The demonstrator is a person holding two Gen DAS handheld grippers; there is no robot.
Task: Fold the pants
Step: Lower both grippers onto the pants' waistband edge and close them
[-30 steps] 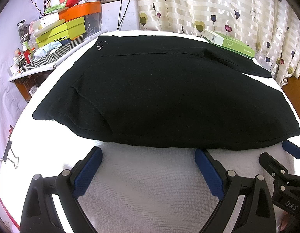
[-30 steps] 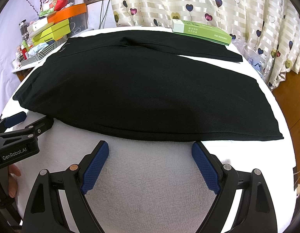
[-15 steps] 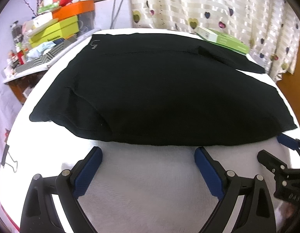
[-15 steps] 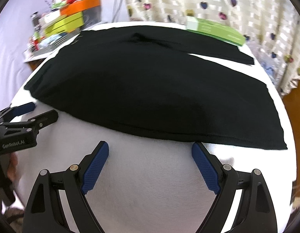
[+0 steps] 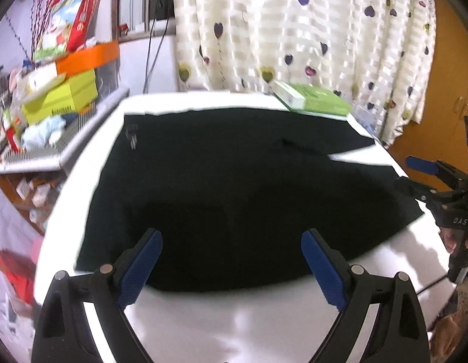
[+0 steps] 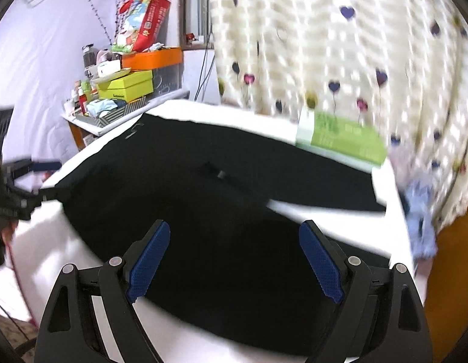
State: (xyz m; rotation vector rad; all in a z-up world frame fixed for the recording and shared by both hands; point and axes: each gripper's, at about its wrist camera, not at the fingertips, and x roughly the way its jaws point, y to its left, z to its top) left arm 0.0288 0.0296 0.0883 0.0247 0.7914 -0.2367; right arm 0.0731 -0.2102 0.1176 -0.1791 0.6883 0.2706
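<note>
Black pants (image 5: 234,181) lie spread flat on a white towel-covered table (image 5: 249,317); they also show in the right wrist view (image 6: 218,227). My left gripper (image 5: 232,260) is open and empty, held above the near hem of the pants. My right gripper (image 6: 234,257) is open and empty, held above the pants too. The right gripper also shows at the right edge of the left wrist view (image 5: 427,178), and the left gripper at the left edge of the right wrist view (image 6: 31,175). Both views are blurred by motion.
A green and white box (image 5: 309,98) lies at the table's far edge, by the heart-patterned curtain (image 5: 294,30). A cluttered shelf with yellow and orange boxes (image 5: 61,90) stands to the left. A wooden door (image 5: 439,90) is to the right.
Both grippers have risen and moved forward over the near edge of the pants, and both views have tilted up toward the curtain. Both stay open. The pants have not moved.
</note>
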